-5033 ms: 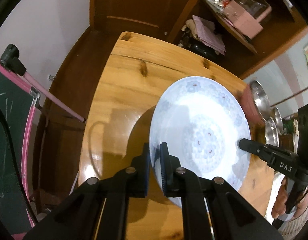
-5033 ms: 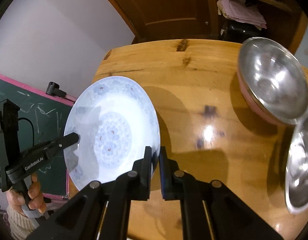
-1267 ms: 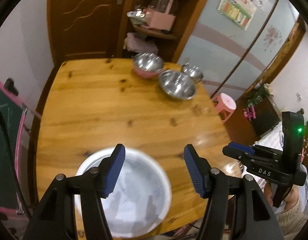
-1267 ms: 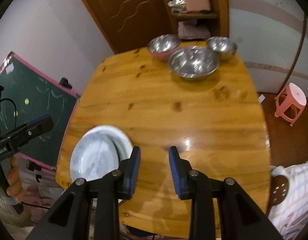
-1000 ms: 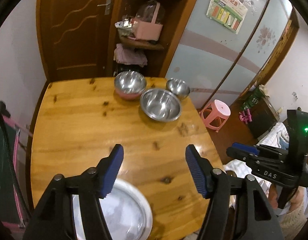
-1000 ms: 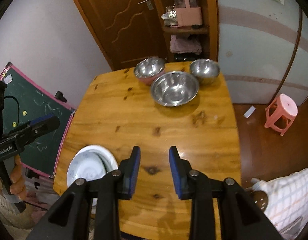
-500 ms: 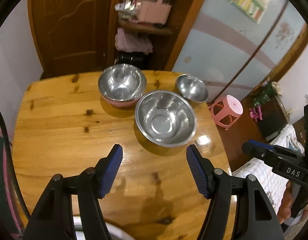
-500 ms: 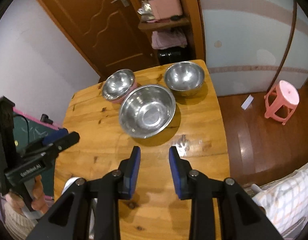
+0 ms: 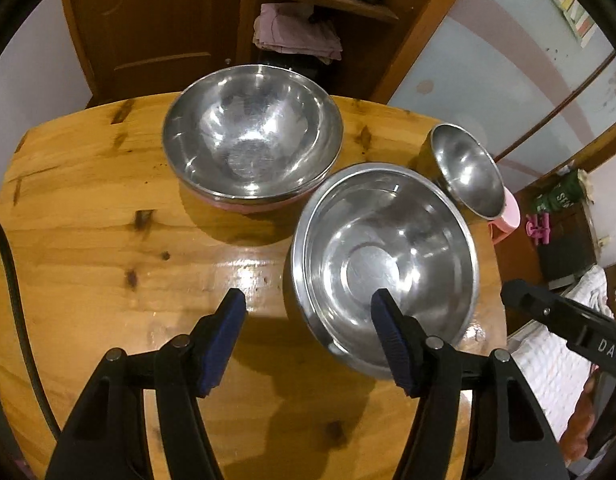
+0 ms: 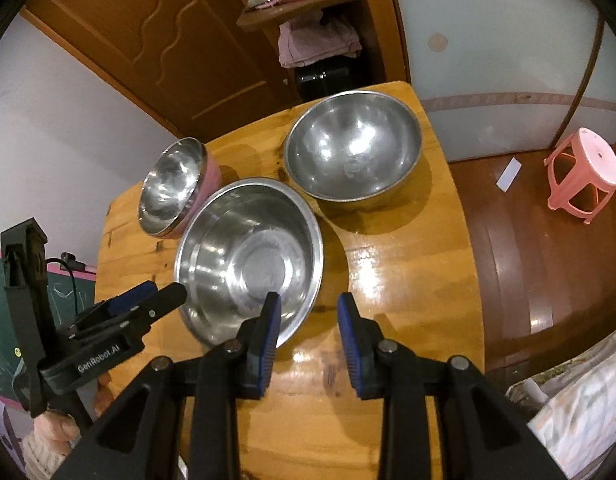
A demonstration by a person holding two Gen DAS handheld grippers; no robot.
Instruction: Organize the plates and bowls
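1. You have dropped both grippers toward the three steel bowls since a second ago; the white plate you set down has left both views.
2. Your left gripper [image 9: 308,312] stands wide open, empty; its right pad overlaps the near rim of the large steel bowl [image 9: 384,264] at centre right of the left view, contact unclear.
3. Your right gripper [image 10: 308,312] is partly open, holding nothing; its left pad overlaps that same bowl [image 10: 249,258].
4. Upper centre of the left view holds the pink-sided bowl [image 9: 251,136]; the small steel bowl [image 9: 466,170] sits at upper right.
5. All three bowls rest upright on the wooden table [image 9: 87,240], close together.
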